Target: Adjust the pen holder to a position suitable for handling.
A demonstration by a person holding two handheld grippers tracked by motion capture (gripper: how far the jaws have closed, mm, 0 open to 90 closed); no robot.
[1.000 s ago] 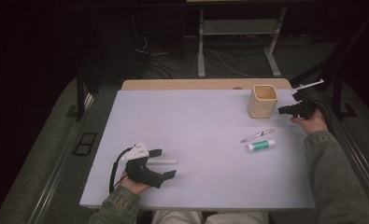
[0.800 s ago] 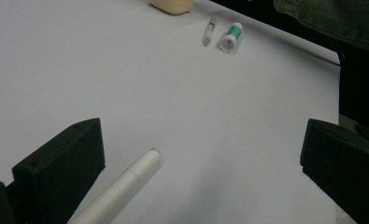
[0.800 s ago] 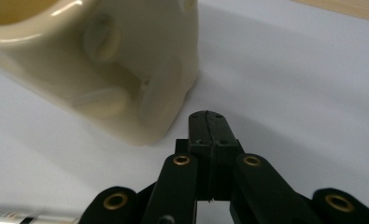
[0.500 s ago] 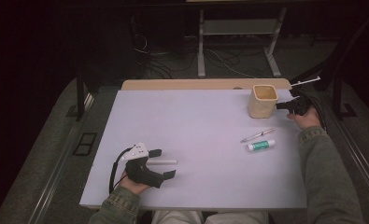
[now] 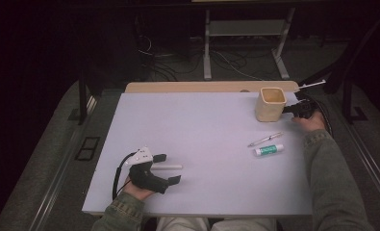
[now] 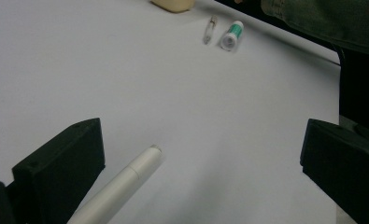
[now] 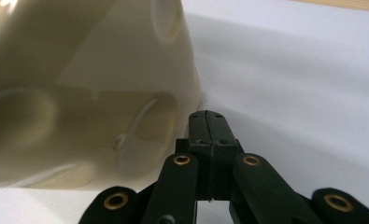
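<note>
A cream square cup (image 5: 270, 103) stands at the table's far right. My right gripper (image 5: 289, 109) sits just to its right, jaws shut with nothing between them; in the right gripper view the tips (image 7: 208, 122) nearly touch the cup's wall (image 7: 79, 84). My left gripper (image 5: 169, 168) rests open near the front left, with a white pen (image 5: 167, 167) lying between its jaws; the pen (image 6: 119, 184) lies close to the left jaw in the left gripper view. A silver pen (image 5: 265, 139) and a green-and-white tube (image 5: 269, 150) lie to the right of centre.
The white board (image 5: 202, 125) lies on a wooden table whose edge (image 5: 192, 87) shows at the back. Dark floor, cables and a metal stand (image 5: 245, 33) lie beyond. The person's right sleeve (image 5: 332, 178) runs along the right edge.
My right gripper has moved left and slightly away, up to the cup's right side. The left gripper and the white pen have stayed put.
</note>
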